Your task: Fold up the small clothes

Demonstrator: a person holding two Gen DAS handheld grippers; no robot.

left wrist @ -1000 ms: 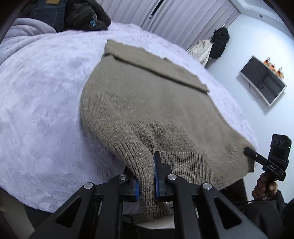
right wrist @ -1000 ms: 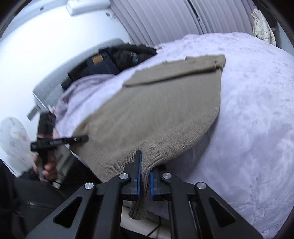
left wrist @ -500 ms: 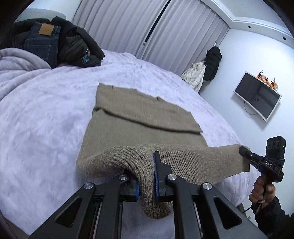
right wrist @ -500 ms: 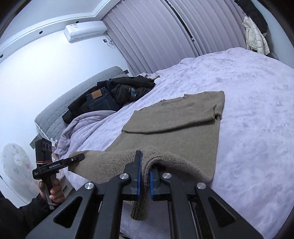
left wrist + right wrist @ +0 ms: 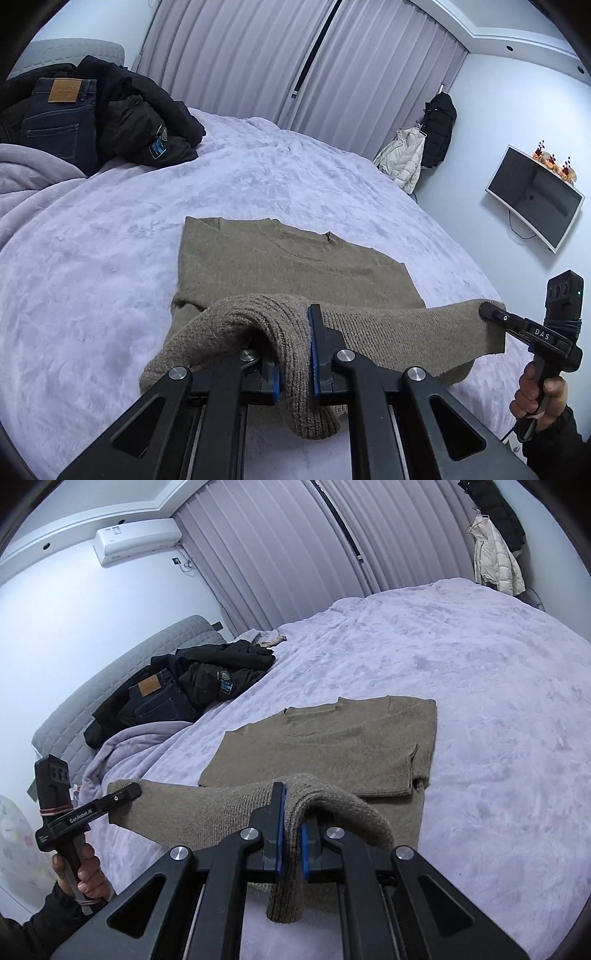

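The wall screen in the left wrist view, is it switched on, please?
No, the wall screen is dark and shows no picture.

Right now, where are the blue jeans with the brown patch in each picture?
Left wrist view: the jeans lie at the upper left, on the far side of the bed.
Right wrist view: the jeans sit left of centre, below the headboard.
Shared landmark: the black jacket piled against them.

claws: black, blue pads [image 5: 313, 354], silver screws | lettering: DAS, GenRobot.AI | sleeves [image 5: 33, 928]: black
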